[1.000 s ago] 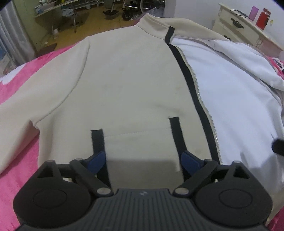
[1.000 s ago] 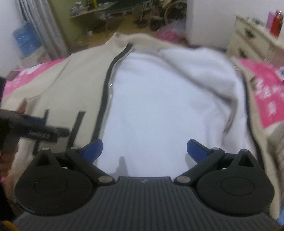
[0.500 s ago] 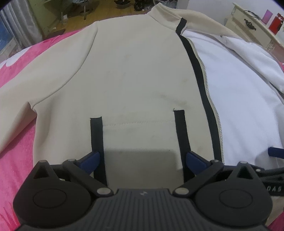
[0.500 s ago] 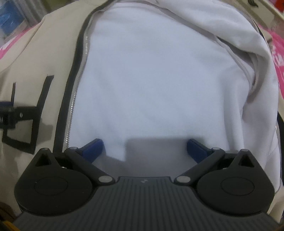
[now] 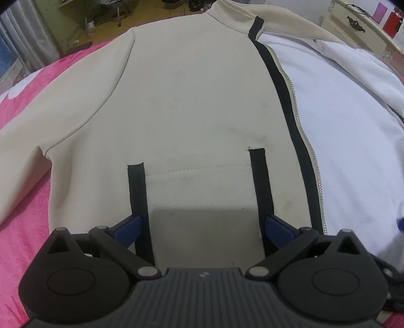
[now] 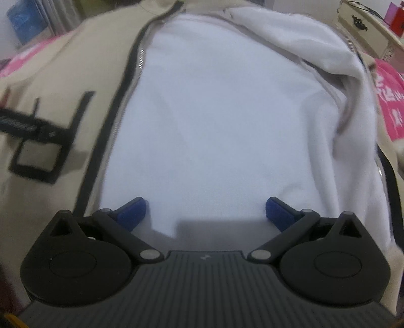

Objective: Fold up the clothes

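Fingers on the left gripper (image 5: pixel 203 225) are spread wide with nothing between the blue pads (image 5: pixel 127 225), and they hang low over the bottom edge of the jacket (image 5: pixel 192 101), right where the front pocket (image 5: pixel 199 186) sits, so each pad lines up roughly with one of the two black strips (image 5: pixel 137 194) that frame that pocket. Same deal on the right gripper (image 6: pixel 205 210): fingers spread apart, holding nothing, hovering low over the white lining (image 6: pixel 214 113) near the hem; can't tell if the pads actually touch the cloth on either side. The jacket is cream coloured with a stand-up collar (image 5: pixel 227 17) and lies face up, unzipped, on a pink bedspread (image 5: pixel 22 227). Its left half is laid flat and closed over, with a black band and the zipper (image 5: pixel 303 131) running down its edge, while the other half is thrown open so the fleecy white inside shows, bunched into a thick fold (image 6: pixel 315 50) toward the far right. In the right wrist view, which is a bit blurry, the left gripper (image 6: pixel 27 126) shows up as a dark bar over the pocket. Further out there's a cream dresser (image 5: pixel 361 27) with a dark handle off to the right, and a wooden floor (image 5: pixel 141 12) with some clutter beyond the collar.
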